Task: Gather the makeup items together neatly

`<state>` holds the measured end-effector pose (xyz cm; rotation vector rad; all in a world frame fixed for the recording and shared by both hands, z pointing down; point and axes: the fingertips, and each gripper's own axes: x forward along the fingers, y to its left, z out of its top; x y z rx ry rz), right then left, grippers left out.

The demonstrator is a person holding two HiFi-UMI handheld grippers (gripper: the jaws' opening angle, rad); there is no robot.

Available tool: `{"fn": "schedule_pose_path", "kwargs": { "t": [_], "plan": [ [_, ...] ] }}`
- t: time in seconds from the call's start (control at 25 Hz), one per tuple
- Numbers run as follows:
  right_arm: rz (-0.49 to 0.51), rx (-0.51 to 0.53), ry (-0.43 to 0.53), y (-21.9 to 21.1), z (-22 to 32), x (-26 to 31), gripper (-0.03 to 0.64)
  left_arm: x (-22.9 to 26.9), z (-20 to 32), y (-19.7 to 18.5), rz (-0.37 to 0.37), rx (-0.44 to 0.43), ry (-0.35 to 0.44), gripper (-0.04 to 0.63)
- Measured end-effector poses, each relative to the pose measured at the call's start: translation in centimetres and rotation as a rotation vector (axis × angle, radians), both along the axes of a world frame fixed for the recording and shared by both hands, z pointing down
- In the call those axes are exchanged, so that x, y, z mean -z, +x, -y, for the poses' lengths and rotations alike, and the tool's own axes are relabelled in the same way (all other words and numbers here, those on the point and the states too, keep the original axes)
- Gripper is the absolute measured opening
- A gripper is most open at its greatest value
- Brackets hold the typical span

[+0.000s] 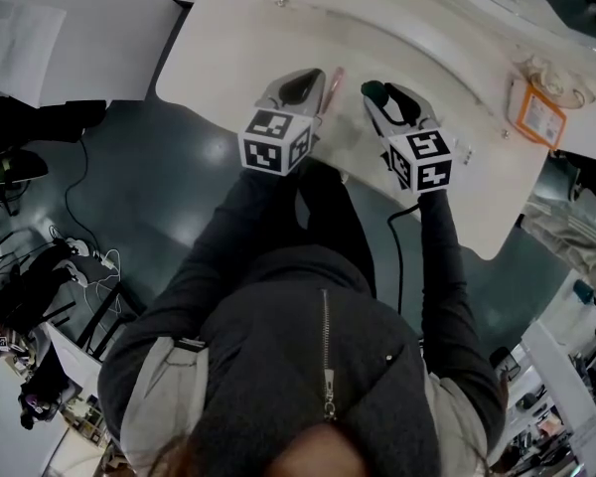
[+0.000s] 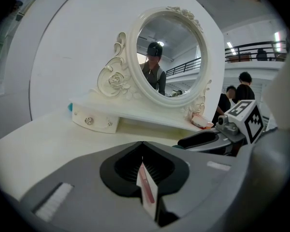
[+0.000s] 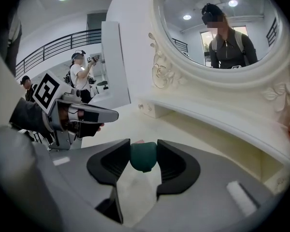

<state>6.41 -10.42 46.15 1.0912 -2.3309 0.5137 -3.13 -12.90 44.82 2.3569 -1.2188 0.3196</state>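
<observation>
Evidently both held pieces for gathering: the left tool (image 2: 142,150) was clamped on a slim pink stick (image 2: 147,185), perhaps a lip pencil; at its three o'clock, the right tool (image 3: 143,148) gripped a dark green lump (image 3: 143,159) over the bench (image 1: 228,38).

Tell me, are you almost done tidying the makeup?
Not yet. No gathered pile shows on the table. In hand: the left gripper pinches a thin pink stick, the right gripper holds a dark green lump. Left: setting both down together, and probably fetching the orange-and-white thing on the shelf and the teal thing at its other end.
</observation>
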Motion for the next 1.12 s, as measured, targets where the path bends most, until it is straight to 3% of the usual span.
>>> {"fn": "schedule_pose_path", "kwargs": {
  "t": [0.56, 1.12],
  "plan": [
    [-0.033, 0.220, -0.005, -2.5, -0.9, -1.8, 0.178, -1.4, -0.5, -0.4, -0.005, 0.020, -0.030, 0.009],
    [-0.064, 0.290, -0.034, -3.4, -0.6, -3.7, 0.178, -2.0, -0.3, -0.7, -0.019, 0.026, -0.054, 0.009]
  ]
}}
